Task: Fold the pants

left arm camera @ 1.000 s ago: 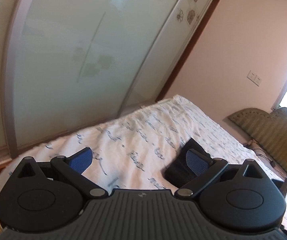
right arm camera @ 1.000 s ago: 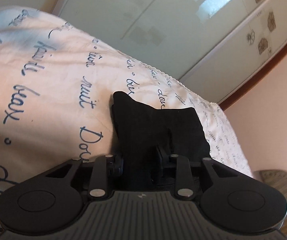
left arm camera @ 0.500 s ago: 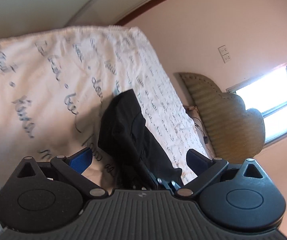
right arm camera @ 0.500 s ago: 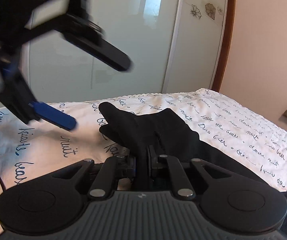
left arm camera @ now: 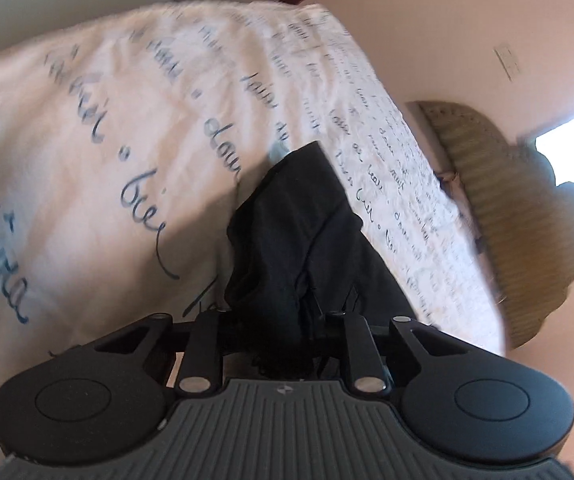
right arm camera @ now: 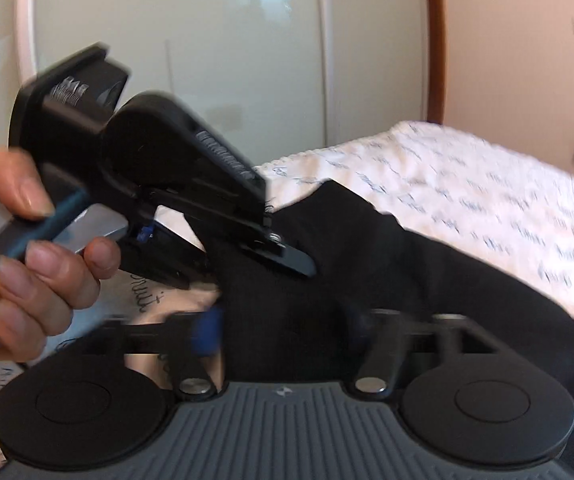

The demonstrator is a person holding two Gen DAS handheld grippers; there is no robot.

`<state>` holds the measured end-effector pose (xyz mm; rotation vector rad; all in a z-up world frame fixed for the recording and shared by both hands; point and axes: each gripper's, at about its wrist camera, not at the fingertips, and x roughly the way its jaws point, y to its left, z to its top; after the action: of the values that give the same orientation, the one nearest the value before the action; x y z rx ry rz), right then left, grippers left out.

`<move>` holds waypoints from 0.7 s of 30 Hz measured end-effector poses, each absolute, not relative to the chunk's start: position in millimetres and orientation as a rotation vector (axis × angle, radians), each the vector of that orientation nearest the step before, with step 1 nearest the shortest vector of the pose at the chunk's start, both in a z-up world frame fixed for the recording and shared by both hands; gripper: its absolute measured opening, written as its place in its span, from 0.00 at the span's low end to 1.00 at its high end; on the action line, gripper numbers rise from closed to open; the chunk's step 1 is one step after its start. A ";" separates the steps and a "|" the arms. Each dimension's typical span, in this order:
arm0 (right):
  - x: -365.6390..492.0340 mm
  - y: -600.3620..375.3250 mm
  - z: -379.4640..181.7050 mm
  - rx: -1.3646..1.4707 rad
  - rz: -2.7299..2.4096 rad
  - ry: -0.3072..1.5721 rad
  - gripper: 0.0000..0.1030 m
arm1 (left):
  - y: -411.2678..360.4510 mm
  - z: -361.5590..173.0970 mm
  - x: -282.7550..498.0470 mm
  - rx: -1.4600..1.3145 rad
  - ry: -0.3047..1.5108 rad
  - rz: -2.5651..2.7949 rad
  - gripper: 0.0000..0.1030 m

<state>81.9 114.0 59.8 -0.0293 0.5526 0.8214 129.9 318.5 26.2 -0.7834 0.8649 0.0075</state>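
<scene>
The black left gripper (left arm camera: 287,316) pinches the black cloth pants (left arm camera: 303,224), while the black right gripper (right arm camera: 283,332) stands spread around them.

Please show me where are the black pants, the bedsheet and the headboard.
black pants (left arm camera: 299,216): left wrist view, upper fabric fold.
bedsheet (left arm camera: 107,184): left wrist view, bare printed area.
headboard (left arm camera: 507,208): left wrist view, padded face.

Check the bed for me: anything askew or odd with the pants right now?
Nothing damaged. The black pants are bunched in a rumpled heap on the bedsheet, not flat; the left gripper is shut on them, the right gripper open around them.
</scene>
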 end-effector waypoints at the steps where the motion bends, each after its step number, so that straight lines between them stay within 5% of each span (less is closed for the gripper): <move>1: 86.0 99.4 62.5 0.046 0.835 0.573 0.81 | 308.0 38.1 126.6 -0.681 0.846 0.012 0.21; 9: 171.2 -44.1 12.7 1.202 0.839 0.915 0.89 | 159.0 83.9 77.1 0.063 0.616 -0.101 0.17; 21: 166.5 -36.2 9.8 0.962 0.806 0.987 0.90 | 97.0 32.2 50.5 0.237 0.624 -0.134 0.18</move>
<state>166.5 -36.2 9.8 0.9620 0.9869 0.8063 50.5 97.0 32.2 0.2375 0.6238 -0.1337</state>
